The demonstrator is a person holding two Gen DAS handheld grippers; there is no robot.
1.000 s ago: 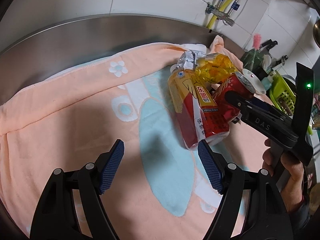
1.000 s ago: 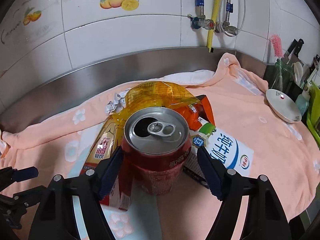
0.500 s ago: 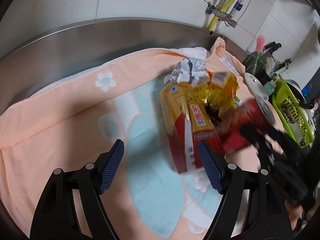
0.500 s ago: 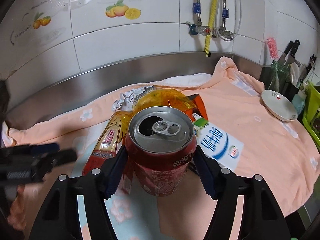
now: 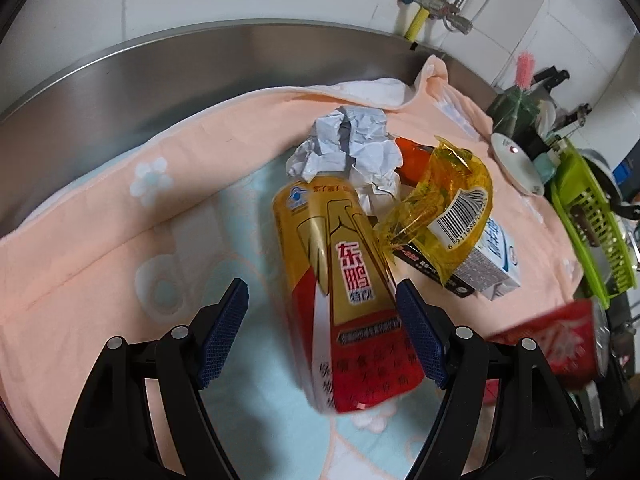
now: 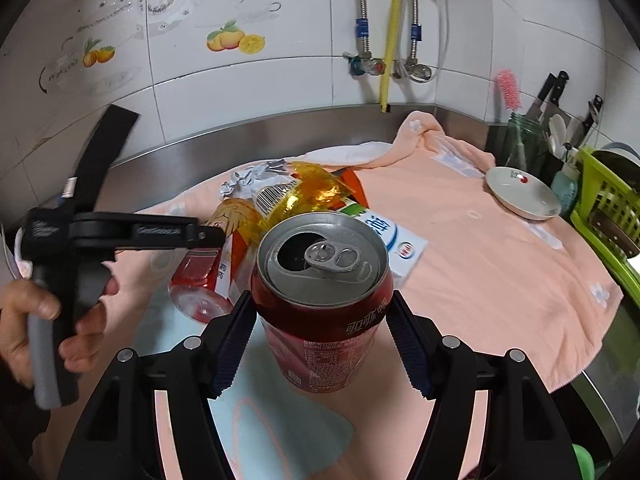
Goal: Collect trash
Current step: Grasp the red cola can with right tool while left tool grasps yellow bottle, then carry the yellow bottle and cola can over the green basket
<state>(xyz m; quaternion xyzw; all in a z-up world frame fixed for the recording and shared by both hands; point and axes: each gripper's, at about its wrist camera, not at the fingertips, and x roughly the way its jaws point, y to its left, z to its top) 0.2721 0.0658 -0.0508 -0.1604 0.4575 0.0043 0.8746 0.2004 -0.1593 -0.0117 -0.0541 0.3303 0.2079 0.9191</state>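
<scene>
My right gripper is shut on a red cola can, upright and lifted above the towel; the can shows blurred at the right edge of the left wrist view. My left gripper is open, its jaws on either side of a gold and red drink can that lies on the peach towel. Behind it lie crumpled white paper, a yellow wrapper, an orange packet and a white milk carton.
A steel backsplash and tiled wall stand behind. A white dish, a jar of utensils and a green drying rack sit at the right. The counter edge drops off at the lower right.
My right gripper closed on the cola can and lifted it away from the pile. My left gripper moved forward until its open jaws flank the gold and red can.
</scene>
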